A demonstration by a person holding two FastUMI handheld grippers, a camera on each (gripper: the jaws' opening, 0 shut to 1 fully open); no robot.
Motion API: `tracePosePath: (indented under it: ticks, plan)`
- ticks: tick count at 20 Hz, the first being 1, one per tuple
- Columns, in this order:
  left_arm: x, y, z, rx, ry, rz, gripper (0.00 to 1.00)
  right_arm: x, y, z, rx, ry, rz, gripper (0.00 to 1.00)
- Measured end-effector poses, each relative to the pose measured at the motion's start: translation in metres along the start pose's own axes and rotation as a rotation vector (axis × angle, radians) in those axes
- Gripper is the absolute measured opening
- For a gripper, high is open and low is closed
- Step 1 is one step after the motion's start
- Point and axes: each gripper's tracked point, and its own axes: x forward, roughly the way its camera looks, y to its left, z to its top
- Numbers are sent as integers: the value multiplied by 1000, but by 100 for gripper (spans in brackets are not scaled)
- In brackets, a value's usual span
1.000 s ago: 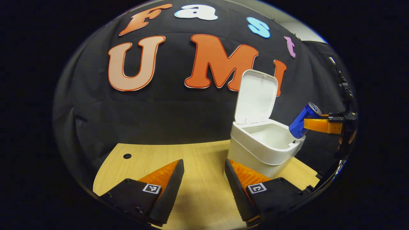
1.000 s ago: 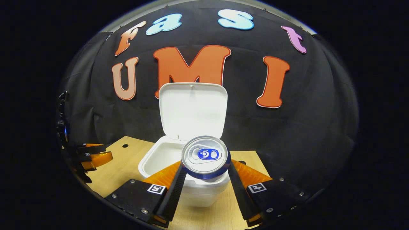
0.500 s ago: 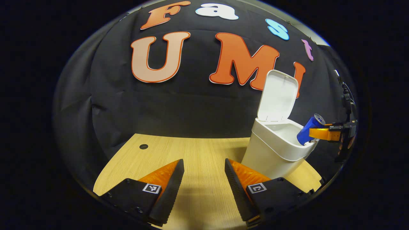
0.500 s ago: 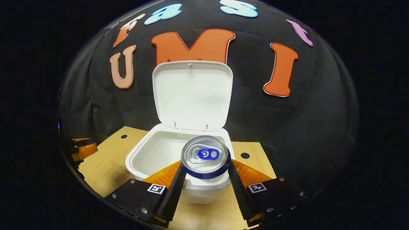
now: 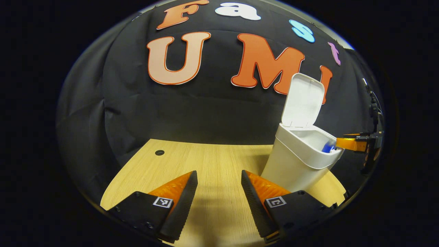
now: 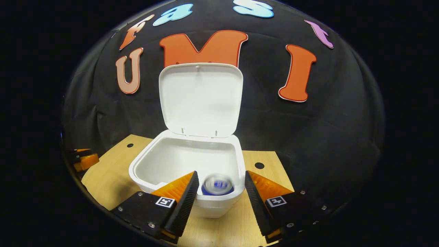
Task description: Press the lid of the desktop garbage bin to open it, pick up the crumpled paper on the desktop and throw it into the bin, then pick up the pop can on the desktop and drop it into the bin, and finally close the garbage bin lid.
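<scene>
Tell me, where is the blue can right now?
In the right gripper view, the blue can is dropping blurred inside the open white bin, just beyond the open jaws.

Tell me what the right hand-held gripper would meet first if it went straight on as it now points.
Probably the open bin: the right hand-held gripper points at its near rim, with the blurred can dropping inside just beyond. The raised lid stands farther back. Depth is uncertain.

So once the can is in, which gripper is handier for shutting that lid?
Probably the right gripper: it sits open at the bin rim, facing the raised lid. The left gripper is off to the side.
</scene>
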Motion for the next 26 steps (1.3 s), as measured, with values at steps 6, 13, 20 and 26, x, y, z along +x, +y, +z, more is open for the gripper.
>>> tracePosePath:
  ticks: [6, 13, 20, 26]
  plan:
    - [-9, 1, -2, 1, 3, 2, 83, -2, -9, 57, -29, -111, -16, 83]
    - [-25, 15, -5, 1, -5, 40, 84, 5, -6, 150, -99, -282, -32, 84]
    - [-45, 49, -10, 18, -8, 132, 83, 23, 0, 209, -112, -383, -45, 85]
    - [-58, 73, -16, -2, -5, 205, 83, 41, 24, 246, -74, -421, 22, 84]
